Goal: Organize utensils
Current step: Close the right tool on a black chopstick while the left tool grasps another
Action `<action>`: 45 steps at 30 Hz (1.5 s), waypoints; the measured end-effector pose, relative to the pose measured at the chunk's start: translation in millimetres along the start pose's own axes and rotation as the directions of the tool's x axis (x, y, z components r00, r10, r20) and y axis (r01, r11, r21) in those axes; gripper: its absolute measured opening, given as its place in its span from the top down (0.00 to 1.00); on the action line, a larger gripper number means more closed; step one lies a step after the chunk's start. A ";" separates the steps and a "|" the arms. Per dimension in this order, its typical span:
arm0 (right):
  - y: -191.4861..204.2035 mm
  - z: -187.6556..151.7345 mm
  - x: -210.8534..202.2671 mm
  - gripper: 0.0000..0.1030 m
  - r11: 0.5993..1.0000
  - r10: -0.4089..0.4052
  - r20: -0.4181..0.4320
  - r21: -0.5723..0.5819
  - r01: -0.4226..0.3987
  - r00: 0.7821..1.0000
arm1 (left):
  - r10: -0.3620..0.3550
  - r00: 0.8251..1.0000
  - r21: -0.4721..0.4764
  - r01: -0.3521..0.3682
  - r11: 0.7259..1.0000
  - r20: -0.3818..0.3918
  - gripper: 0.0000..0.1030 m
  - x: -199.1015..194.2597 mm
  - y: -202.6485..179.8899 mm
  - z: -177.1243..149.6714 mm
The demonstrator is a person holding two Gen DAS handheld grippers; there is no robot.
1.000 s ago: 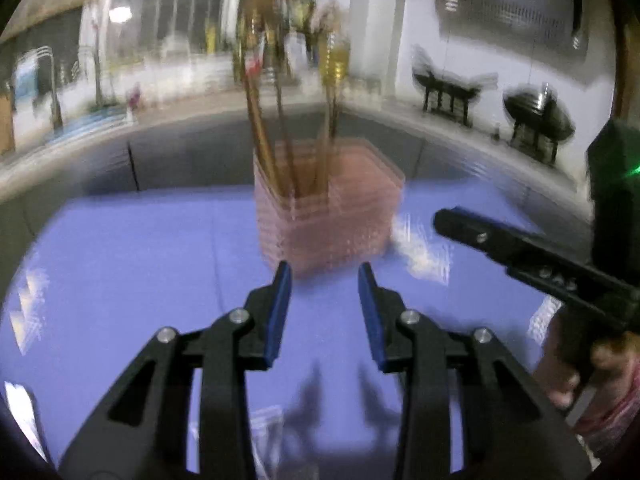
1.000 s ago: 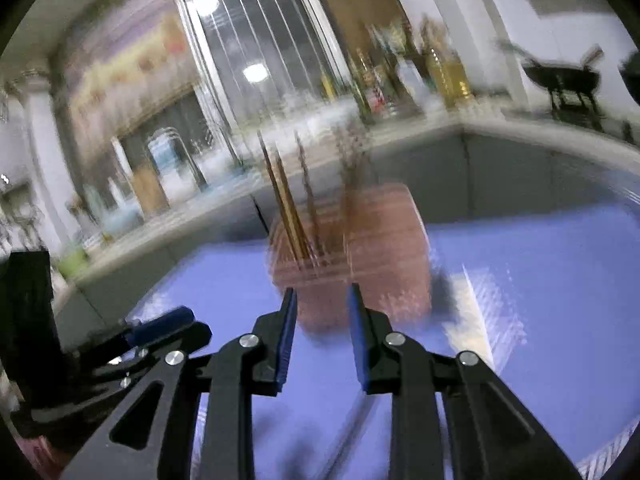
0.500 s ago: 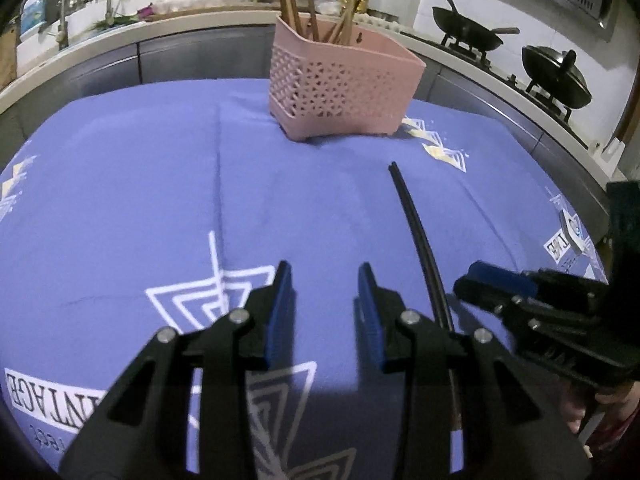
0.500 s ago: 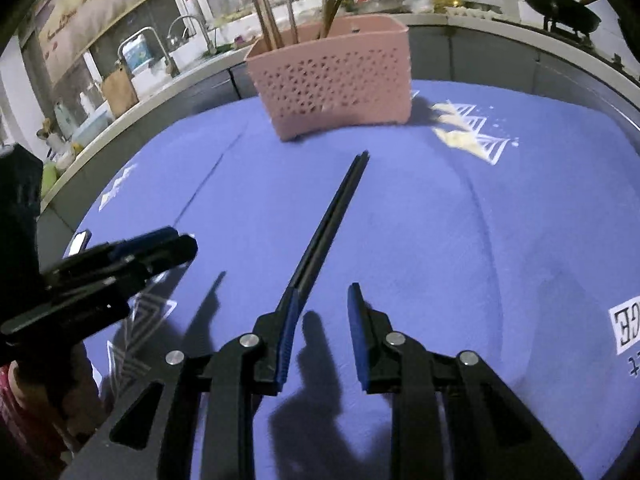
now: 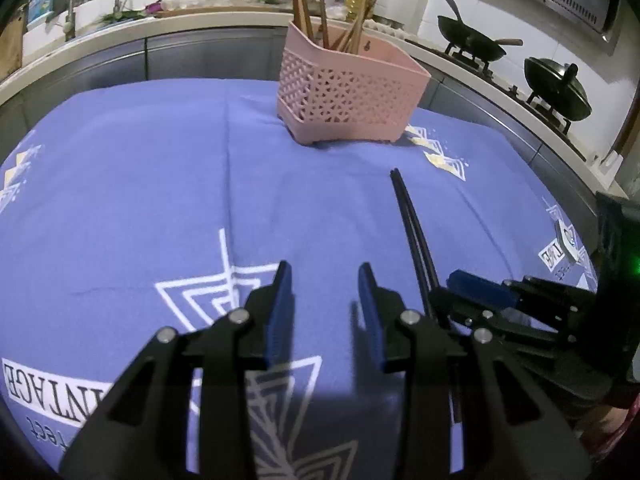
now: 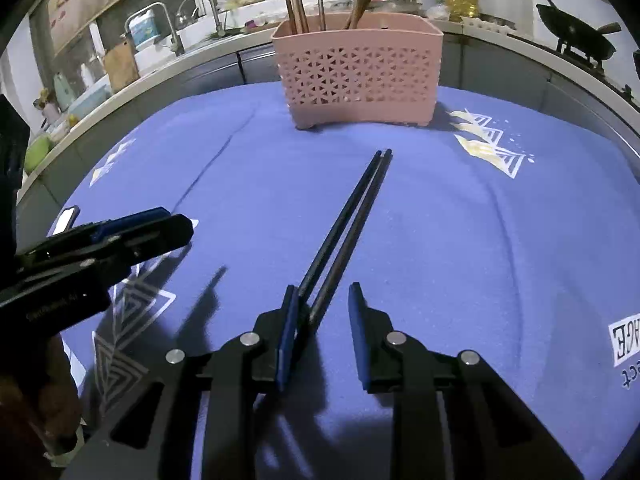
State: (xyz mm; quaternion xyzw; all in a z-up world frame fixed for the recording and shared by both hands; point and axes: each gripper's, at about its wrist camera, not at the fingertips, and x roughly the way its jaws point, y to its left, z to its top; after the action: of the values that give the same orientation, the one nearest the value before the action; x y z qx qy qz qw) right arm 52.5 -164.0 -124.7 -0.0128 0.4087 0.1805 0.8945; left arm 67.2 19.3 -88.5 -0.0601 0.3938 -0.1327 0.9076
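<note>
Both wrist views look down along their fingers, close over the tablecloth [image 5: 160, 168], sharing the pink basket [image 6: 356, 76].

Blue tablecloth [image 5: 160, 184], two woks [image 5: 472, 42], faucet [image 6: 160, 24]

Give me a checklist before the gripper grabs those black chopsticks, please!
1. Black chopsticks lying together on the blue tablecloth: ok.
2. Right gripper jaws open: ok.
3. Chopstick ends between its pads: ok, nearer the left pad.
4. Pads pressing the chopsticks: not ok, not yet.
5. Left gripper empty, off to the side: ok.
6. Room in the pink basket: cannot tell.
</note>
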 end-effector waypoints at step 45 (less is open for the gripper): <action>-59.7 -18.1 -19.5 0.88 0.989 0.077 -0.015 0.124 -0.074 0.997 | -0.035 0.984 0.153 0.062 0.986 -0.172 0.95 22.9 -24.3 -18.2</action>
State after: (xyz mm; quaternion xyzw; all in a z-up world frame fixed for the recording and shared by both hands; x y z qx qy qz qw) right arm 47.5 -229.0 -129.8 0.0564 0.4280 0.1885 0.8821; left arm 64.1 -10.6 -111.7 0.0140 0.4561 -0.1901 0.8693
